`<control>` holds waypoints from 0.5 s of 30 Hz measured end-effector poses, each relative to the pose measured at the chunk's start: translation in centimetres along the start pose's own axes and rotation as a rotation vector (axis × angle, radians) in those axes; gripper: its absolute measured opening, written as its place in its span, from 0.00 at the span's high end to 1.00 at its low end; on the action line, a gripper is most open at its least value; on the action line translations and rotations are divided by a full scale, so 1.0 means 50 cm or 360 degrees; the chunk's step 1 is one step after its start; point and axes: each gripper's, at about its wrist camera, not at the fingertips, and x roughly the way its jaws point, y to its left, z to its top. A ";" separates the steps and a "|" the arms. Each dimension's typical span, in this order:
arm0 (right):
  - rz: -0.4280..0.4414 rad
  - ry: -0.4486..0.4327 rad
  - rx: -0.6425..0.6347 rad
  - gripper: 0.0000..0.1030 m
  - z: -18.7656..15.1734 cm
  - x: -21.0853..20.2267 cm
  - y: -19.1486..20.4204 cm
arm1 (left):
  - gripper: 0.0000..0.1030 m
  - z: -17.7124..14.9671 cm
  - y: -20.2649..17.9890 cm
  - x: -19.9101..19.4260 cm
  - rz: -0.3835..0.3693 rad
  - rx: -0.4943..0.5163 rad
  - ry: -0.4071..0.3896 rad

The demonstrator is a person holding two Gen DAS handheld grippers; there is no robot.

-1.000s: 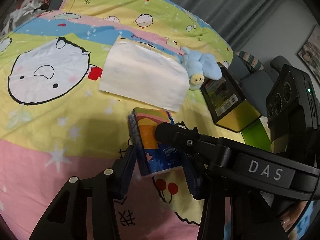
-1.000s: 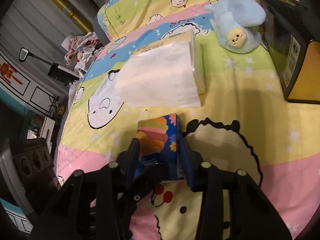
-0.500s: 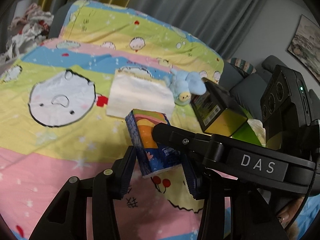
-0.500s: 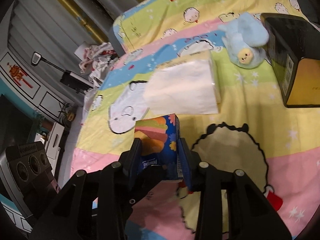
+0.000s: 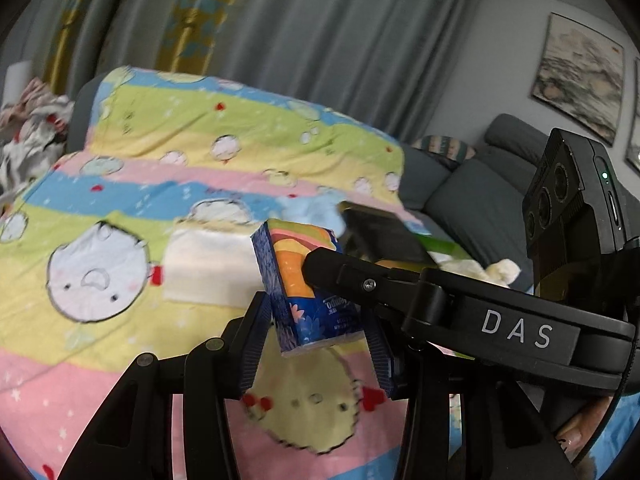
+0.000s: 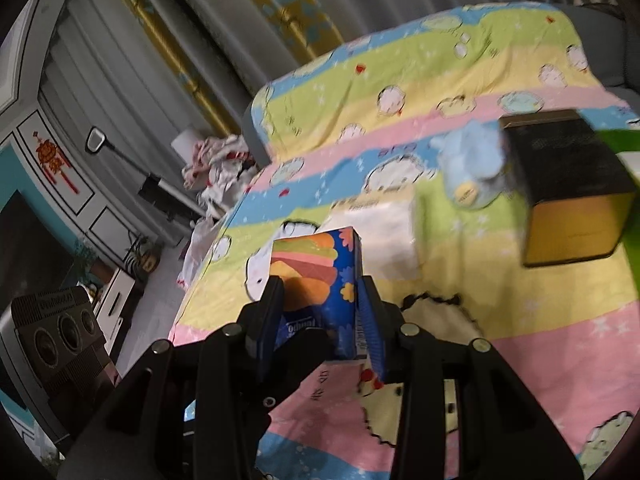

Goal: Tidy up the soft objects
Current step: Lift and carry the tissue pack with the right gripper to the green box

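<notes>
A small blue tissue pack (image 5: 304, 288) with orange and pink stripes hangs above the cartoon blanket (image 5: 120, 208). My left gripper (image 5: 318, 336) is shut on its lower sides. In the left wrist view the right gripper's finger (image 5: 332, 268) lies across the pack's face from the right. In the right wrist view the same tissue pack (image 6: 320, 272) sits between the pads of my right gripper (image 6: 322, 312), which is shut on it. Behind lie a white tissue pack (image 5: 208, 268) (image 6: 384, 236) and a light-blue plush toy (image 6: 472, 164), partly hidden in the left wrist view.
A black and gold box (image 6: 568, 184) (image 5: 380, 236) lies beside the plush, with something green past it (image 6: 624, 168). A grey sofa (image 5: 472, 192) stands to the right of the bed. Crumpled clothes (image 6: 216, 164) lie at the blanket's far left corner.
Both grippers have risen together with the blue tissue pack, lifting it off the blanket. The views have tilted up, so the curtains and wall now show.
</notes>
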 end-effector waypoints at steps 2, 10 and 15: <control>-0.0031 -0.0039 0.0011 0.62 0.008 -0.026 -0.012 | 0.55 0.007 -0.022 0.006 -0.0033 0.0016 -0.0015; -0.0086 -0.0201 0.0092 0.62 0.031 -0.114 -0.068 | 0.55 0.028 -0.117 0.031 -0.0146 0.0117 -0.0065; -0.0118 -0.0277 0.0179 0.62 0.035 -0.158 -0.109 | 0.55 0.034 -0.169 0.060 -0.0214 0.0155 -0.0064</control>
